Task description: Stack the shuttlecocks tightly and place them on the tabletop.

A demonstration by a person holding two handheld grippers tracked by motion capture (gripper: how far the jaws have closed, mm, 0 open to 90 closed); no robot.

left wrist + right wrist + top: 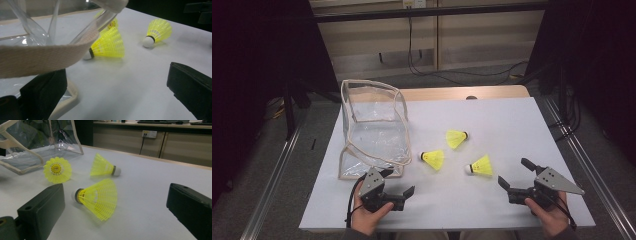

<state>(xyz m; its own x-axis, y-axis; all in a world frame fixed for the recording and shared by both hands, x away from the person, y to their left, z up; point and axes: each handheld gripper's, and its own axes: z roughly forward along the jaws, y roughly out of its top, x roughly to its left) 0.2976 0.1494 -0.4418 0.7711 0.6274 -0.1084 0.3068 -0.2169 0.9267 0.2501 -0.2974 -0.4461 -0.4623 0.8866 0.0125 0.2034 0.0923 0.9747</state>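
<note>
We hold the left gripper (399, 182) agape at the bag's (373, 131) front edge; the right gripper (513, 175), jaws wide, faces the nearest shuttlecock (479, 166) across bare table (512, 125).

Yellow shuttlecocks (433, 159) with white corks lie on a white desk (512, 125) beside a clear, beige-trimmed bag (372, 130).
</note>
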